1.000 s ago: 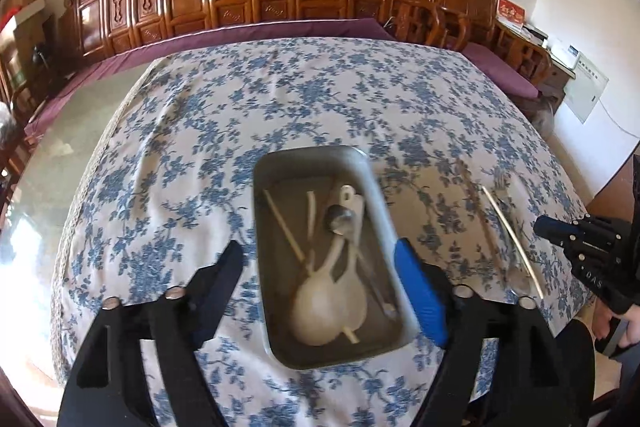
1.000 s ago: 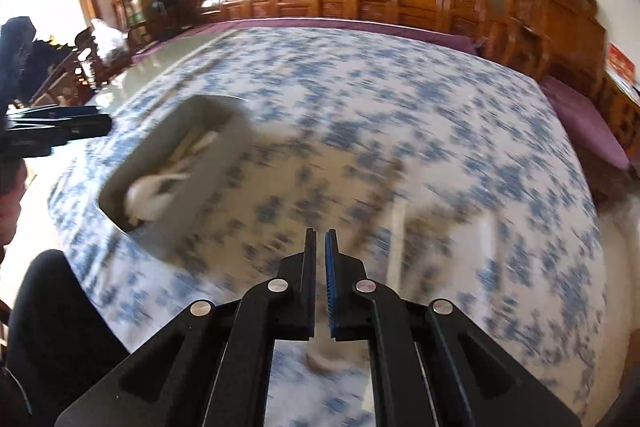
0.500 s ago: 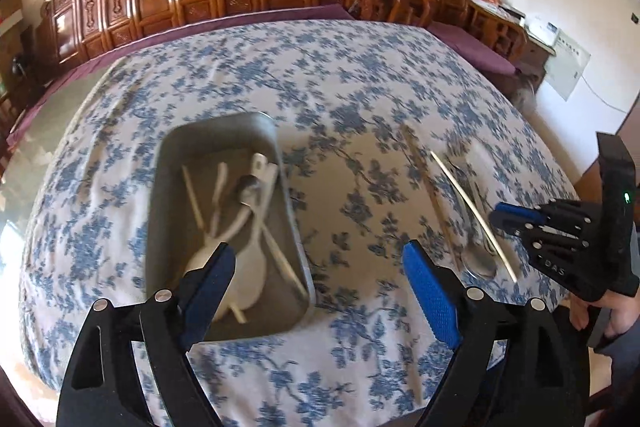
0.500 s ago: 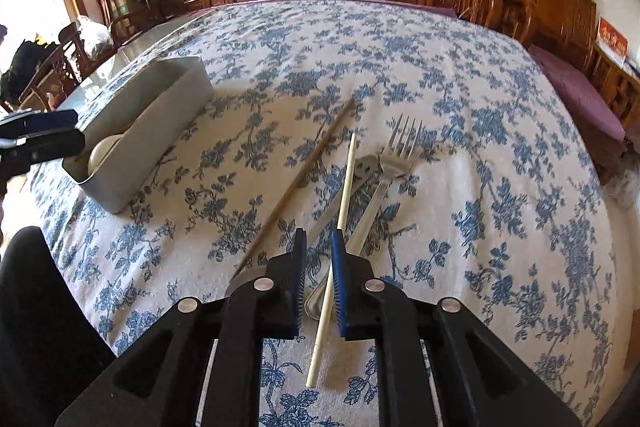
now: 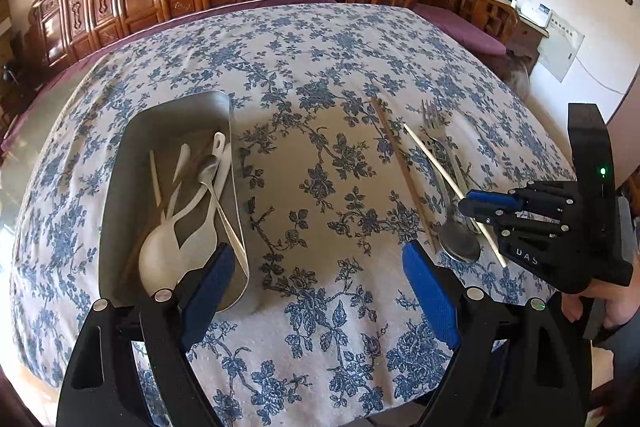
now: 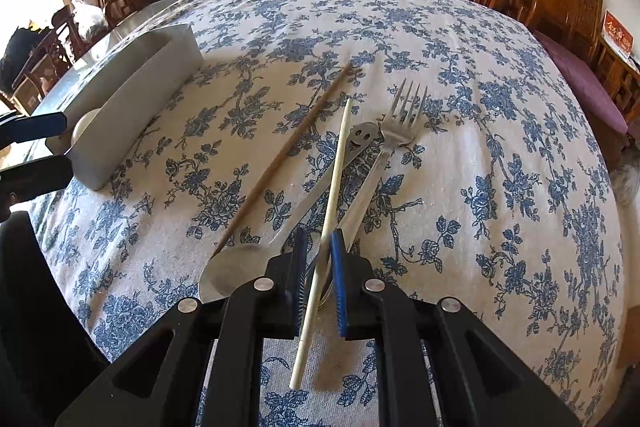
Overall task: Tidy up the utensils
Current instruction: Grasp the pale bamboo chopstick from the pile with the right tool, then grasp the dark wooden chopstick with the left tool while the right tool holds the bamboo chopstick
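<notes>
Lowering your right tool [image 6: 318, 259] has brought its narrow gap astride the pale chopstick [image 6: 334, 183], unclamped; your left tool [image 5: 316, 279] has swung off the tray [image 5: 132, 147], wide and empty.

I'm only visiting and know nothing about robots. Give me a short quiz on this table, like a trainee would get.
1. True or false: the fork lies inside the tray.
2. What lies between the right gripper's fingers? A knife; B pale chopstick; C cup.
3. How many utensils lie on the cloth outside the tray?

Key: 1 false; 2 B; 3 four.
</notes>
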